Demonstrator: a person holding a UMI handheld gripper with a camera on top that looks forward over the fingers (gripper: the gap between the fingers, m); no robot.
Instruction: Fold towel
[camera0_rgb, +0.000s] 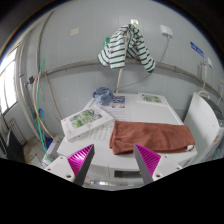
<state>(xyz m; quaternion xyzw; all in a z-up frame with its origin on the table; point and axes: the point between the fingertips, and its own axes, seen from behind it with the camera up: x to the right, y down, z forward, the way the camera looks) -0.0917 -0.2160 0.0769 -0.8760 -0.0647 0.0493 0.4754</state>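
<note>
A rust-brown towel (150, 136) lies spread flat on a white table (100, 135), just beyond my fingers and a little to the right. My gripper (113, 160) is open and empty, held above the table's near edge, with its magenta pads (148, 158) apart. The towel's near edge lies just ahead of the right finger. Nothing stands between the fingers.
A flat printed box (88, 119) lies on the table left of the towel. A blue pot (103, 95) and a small picture card (152, 99) stand at the far end. A striped cloth (127, 46) hangs on a stand above. A white chair (205, 122) is at the right.
</note>
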